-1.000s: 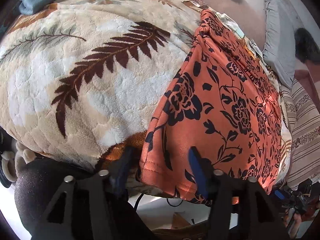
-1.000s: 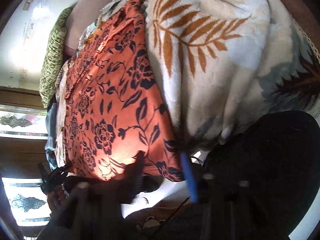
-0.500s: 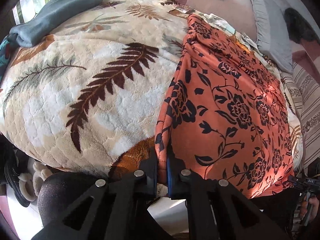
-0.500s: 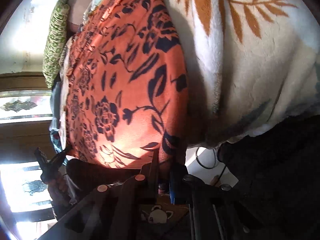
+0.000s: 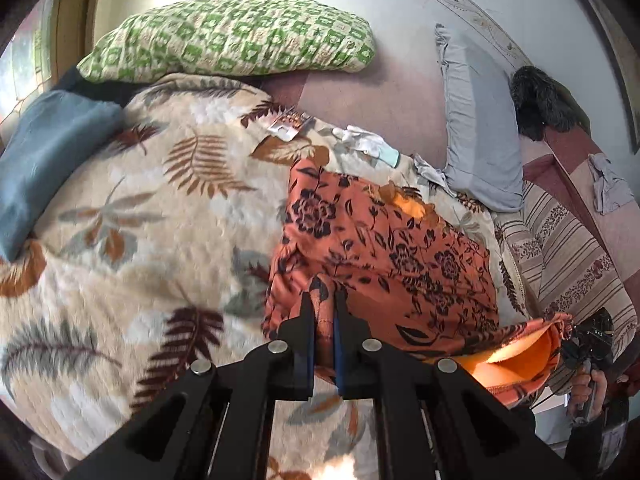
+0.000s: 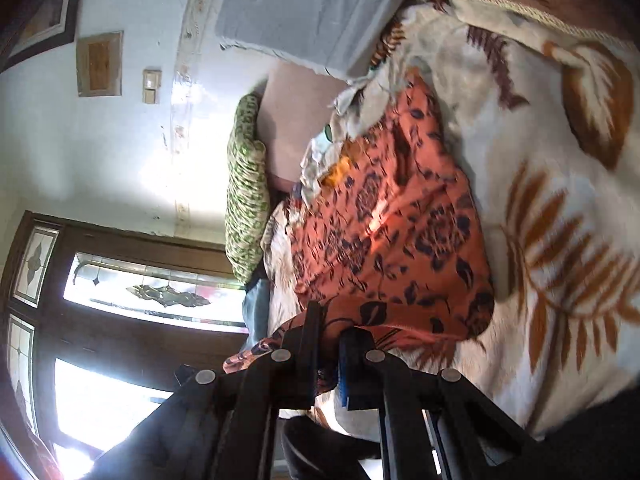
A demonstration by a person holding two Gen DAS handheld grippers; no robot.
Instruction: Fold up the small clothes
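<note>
An orange garment with a dark floral print lies on the leaf-patterned blanket of a bed. My left gripper is shut on its near left hem corner and holds it lifted. My right gripper is shut on the other near corner, seen at the far right of the left wrist view. The near edge is raised and carried over the rest of the garment, so its plain orange inside shows.
A green patterned pillow and a grey pillow lie at the head of the bed. A folded blue cloth lies at the left. Small white cloths lie beyond the garment. A striped blanket is at the right.
Both grippers closed on the garment's near hem corners, then lifted them and carried the hem forward toward the pillows.
</note>
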